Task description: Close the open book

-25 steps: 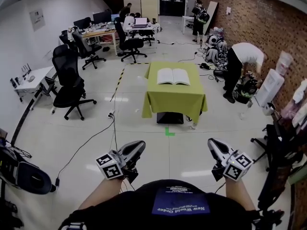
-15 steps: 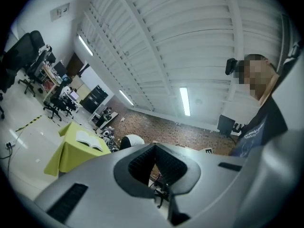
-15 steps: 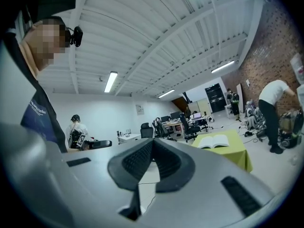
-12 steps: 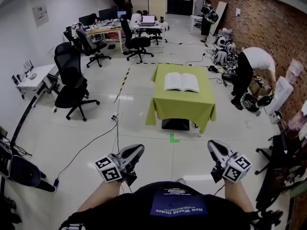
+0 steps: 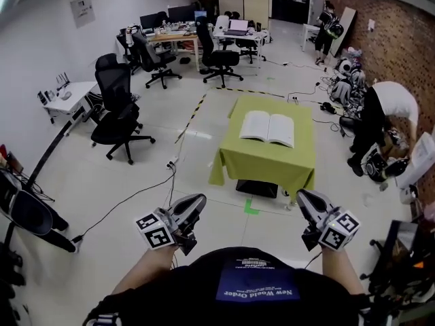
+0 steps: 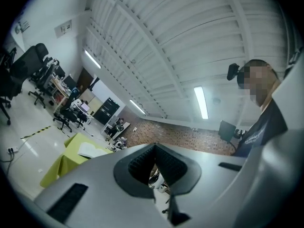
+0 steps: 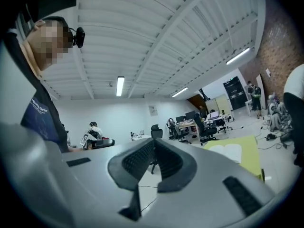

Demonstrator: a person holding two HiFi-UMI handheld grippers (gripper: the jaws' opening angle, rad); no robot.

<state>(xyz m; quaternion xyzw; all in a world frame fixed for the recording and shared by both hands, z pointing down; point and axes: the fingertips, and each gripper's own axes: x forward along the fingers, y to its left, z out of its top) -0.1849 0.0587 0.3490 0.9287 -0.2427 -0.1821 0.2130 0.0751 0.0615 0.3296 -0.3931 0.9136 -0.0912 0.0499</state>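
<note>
Black office chairs (image 5: 122,117) stood beside a white desk (image 5: 71,92) at the left wall, further desks with monitors (image 5: 170,31) lined the far end, a person (image 5: 386,107) bent over near the brick wall (image 5: 397,36), and a yellow-and-black tape strip (image 5: 192,116) ran across the pale floor (image 5: 88,175).

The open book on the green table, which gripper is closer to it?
Right. The right gripper hangs short of the open book, slightly to its right; the left gripper is equally short but farther off leftward.
</note>
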